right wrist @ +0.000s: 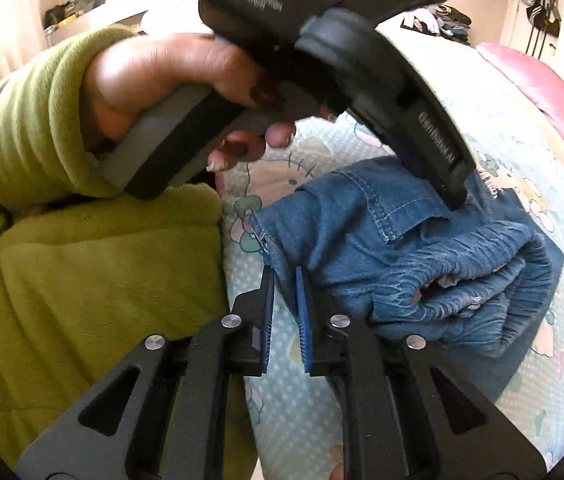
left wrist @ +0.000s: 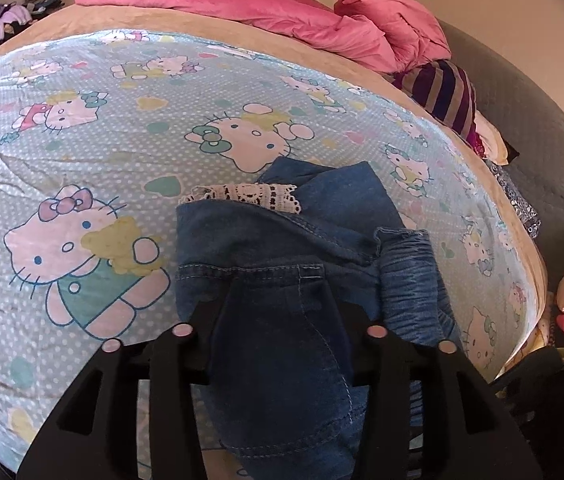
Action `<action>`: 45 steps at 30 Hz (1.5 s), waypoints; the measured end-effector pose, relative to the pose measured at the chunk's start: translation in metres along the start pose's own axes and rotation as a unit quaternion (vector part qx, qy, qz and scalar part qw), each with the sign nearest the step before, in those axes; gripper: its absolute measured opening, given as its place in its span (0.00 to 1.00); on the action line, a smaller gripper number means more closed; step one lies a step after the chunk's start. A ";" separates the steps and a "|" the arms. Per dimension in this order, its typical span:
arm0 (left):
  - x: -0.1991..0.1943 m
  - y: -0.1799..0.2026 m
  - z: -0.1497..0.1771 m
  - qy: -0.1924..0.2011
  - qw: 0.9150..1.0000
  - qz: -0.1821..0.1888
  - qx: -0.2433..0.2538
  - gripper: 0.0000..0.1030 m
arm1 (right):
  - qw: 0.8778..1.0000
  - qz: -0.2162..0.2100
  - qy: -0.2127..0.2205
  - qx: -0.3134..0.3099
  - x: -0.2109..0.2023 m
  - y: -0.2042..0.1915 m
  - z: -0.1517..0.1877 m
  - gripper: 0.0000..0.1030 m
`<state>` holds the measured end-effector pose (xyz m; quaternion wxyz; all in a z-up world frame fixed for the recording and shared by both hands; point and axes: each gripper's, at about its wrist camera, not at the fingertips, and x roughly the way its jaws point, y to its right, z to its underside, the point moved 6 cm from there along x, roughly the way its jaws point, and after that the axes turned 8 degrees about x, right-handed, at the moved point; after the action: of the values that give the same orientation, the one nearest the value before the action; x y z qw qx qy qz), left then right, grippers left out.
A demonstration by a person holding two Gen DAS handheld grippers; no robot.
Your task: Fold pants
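A bed fills both views, its pale blue cartoon-cat sheet (left wrist: pixel 129 128) spread flat with a pink duvet (left wrist: pixel 241 4) heaped at the far end. On the sheet lie the denim pants (left wrist: pixel 282 240), already bunched into a rough, partly folded bundle, with a strip of white lace trim (left wrist: pixel 241 194) showing at the far edge and the gathered elastic waistband (right wrist: pixel 462 276) curled at one side. The left gripper (left wrist: pixel 279 320) has denim running up between its fingers, so it looks closed on the pants, though its tips are buried in cloth. The right gripper (right wrist: pixel 285 304) stands with its blue pads a narrow gap apart, empty, just beside the near denim edge. To finish this fold well, I judge the right should take that loose edge squarely, then both should pull the layers taut and lay them flat before releasing, so the waistband does not stay rumpled inside.
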<state>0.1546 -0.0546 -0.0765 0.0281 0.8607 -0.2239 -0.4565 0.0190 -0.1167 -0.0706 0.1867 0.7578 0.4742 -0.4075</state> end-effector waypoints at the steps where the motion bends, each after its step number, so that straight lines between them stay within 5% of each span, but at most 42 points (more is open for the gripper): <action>1: -0.001 0.001 0.000 0.000 1.000 -0.001 0.001 0.46 | 1.000 -0.003 0.002 0.005 -0.003 -0.001 0.000 0.14; 4: -0.003 0.002 0.002 0.001 1.000 -0.008 0.004 0.47 | 1.000 -0.005 0.003 0.006 -0.011 -0.012 0.003 0.28; 25: -0.034 0.000 0.007 0.026 0.999 -0.033 -0.004 0.49 | 0.997 0.009 0.062 0.041 -0.079 -0.001 -0.006 0.57; 28: -0.039 0.000 0.007 0.031 0.999 -0.041 -0.005 0.78 | 0.996 0.014 0.071 0.048 -0.086 0.007 -0.006 0.59; 45: -0.083 0.019 0.004 0.070 0.994 -0.078 0.023 0.85 | 0.978 0.079 0.150 0.124 -0.123 0.049 -0.019 0.77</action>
<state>0.1043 -0.0372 -0.0104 -0.0118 0.9055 -0.1645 -0.3910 0.0433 -0.1970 0.0330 0.0495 0.8628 0.3809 -0.3287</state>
